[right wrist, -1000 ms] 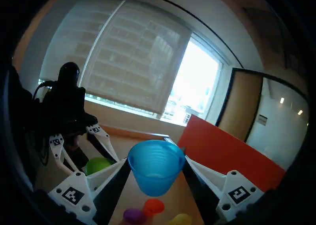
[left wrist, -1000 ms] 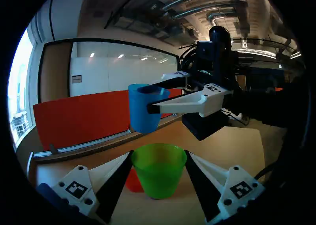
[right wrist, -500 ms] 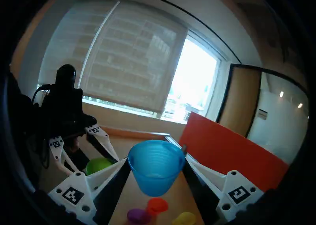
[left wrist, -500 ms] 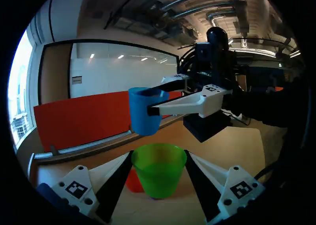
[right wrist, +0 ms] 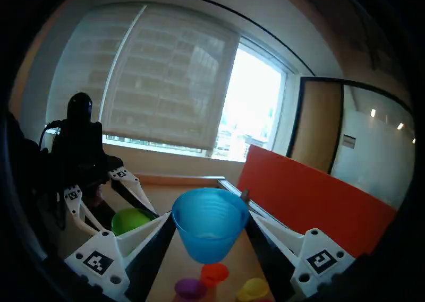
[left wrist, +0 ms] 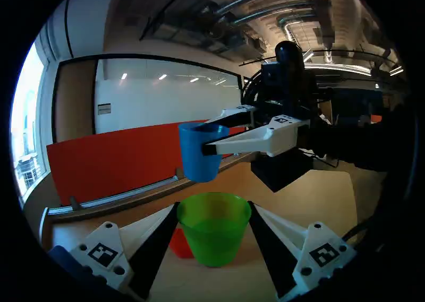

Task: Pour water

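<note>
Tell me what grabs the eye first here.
The blue cup, upright in the right claw, hangs higher than the green cup gripped in the left claw. A bright red panel runs behind them, and an orange cup, a purple cup and a yellow cup sit on the table below.

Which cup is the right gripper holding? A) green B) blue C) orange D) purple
B: the blue cup sits clamped in the jaws of the right gripper; the green cup is in the left gripper.
</note>
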Motion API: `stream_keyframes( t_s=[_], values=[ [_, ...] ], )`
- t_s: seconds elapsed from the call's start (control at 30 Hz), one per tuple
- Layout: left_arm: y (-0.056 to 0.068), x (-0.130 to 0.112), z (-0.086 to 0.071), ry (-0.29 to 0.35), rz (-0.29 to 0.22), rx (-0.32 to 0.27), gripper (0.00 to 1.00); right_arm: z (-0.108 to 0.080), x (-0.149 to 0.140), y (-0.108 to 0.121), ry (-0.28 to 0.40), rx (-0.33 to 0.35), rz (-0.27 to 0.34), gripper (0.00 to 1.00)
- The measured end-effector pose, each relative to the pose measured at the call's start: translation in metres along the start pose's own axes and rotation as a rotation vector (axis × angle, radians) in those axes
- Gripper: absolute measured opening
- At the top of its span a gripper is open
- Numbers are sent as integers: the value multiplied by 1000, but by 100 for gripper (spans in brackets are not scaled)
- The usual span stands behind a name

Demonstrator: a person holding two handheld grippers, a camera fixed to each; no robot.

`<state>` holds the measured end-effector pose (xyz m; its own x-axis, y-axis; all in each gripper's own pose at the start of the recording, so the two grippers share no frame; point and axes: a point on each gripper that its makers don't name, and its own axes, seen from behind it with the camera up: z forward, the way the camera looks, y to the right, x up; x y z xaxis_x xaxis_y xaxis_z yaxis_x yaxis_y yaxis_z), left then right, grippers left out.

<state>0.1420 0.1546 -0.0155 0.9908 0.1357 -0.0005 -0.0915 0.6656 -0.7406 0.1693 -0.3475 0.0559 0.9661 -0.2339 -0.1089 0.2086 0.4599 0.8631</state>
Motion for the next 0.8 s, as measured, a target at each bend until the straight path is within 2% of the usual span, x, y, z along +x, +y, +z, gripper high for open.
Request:
stream_keyframes(
  t_s=[0.4, 0.8],
  values=[
    [2, -10, -4, -39, 0, -5, 90, -16, -39, 3, -77, -19, 101, 91],
    [9, -26, -4, -89, -5, -26, 90, -36, -67, -9, -121, -23, 131, 91]
  ],
)
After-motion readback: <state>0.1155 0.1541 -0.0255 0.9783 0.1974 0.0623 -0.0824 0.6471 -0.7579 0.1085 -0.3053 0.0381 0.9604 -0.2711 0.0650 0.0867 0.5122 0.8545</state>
